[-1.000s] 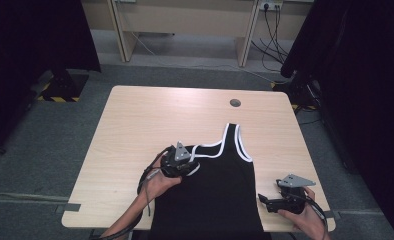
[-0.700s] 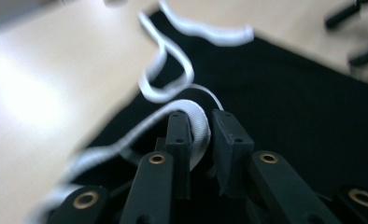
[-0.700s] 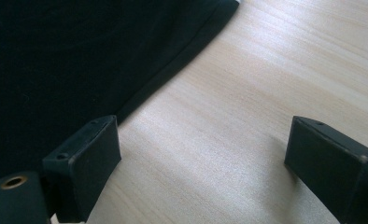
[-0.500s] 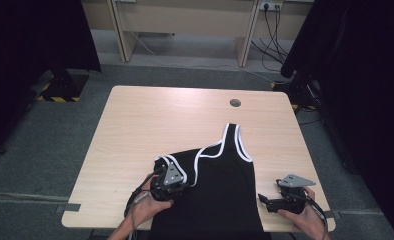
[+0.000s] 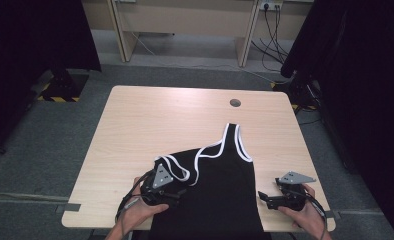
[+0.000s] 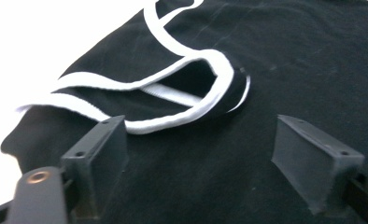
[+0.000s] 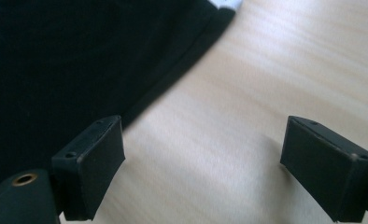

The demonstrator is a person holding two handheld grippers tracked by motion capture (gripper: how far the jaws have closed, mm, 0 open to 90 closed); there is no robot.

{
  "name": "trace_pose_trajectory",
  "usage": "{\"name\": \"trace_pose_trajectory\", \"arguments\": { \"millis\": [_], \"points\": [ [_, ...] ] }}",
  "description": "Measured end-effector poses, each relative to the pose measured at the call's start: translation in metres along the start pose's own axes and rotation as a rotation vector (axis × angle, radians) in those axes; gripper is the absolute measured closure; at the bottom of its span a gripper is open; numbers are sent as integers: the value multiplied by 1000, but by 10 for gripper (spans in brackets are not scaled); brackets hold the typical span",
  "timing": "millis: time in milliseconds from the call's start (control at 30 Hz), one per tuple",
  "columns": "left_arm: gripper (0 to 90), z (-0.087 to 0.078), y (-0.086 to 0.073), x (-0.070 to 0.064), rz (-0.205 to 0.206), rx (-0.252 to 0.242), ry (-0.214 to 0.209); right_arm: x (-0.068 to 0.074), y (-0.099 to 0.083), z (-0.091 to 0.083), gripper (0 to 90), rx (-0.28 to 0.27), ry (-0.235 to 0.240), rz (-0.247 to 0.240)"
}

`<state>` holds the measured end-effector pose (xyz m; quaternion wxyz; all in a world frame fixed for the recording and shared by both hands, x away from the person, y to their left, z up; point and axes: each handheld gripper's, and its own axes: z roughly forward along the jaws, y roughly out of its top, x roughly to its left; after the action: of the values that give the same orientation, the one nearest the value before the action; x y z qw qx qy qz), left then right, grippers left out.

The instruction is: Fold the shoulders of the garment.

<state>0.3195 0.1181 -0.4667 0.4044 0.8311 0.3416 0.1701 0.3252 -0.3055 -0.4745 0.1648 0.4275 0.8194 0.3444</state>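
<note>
Black tank top (image 5: 217,190) lies flat at the tabletop's (image 5: 150,120) near edge, one strap folded back. My left gripper (image 5: 177,192) hovers over its left shoulder, jaws spread, empty. My right gripper (image 5: 261,197), also spread, sits beside the right hem.

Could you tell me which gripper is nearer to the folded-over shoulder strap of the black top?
Left. The left gripper sits on the black top just below the folded strap; the right gripper rests off its far edge.

The black tank top (image 5: 220,195) — its hem — runs off the high view's bottom edge.
</note>
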Motion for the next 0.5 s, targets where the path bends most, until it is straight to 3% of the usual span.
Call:
{"name": "trace_pose_trajectory", "arguments": {
  "millis": [133, 267, 400, 500],
  "points": [
    [121, 3, -7, 6, -20, 25, 15, 1, 11, 2, 140, -20, 3, -8],
    [103, 6, -13, 8, -10, 60, 27, 2, 24, 10, 147, -34, 15, -9],
    [85, 6, -18, 14, -37, 69, 19, 4, 32, 23, 149, -12, 13, -12],
    [77, 6, -18, 13, -34, 72, 23, 4, 35, 31, 147, 22, 20, -19]
  ]
}}
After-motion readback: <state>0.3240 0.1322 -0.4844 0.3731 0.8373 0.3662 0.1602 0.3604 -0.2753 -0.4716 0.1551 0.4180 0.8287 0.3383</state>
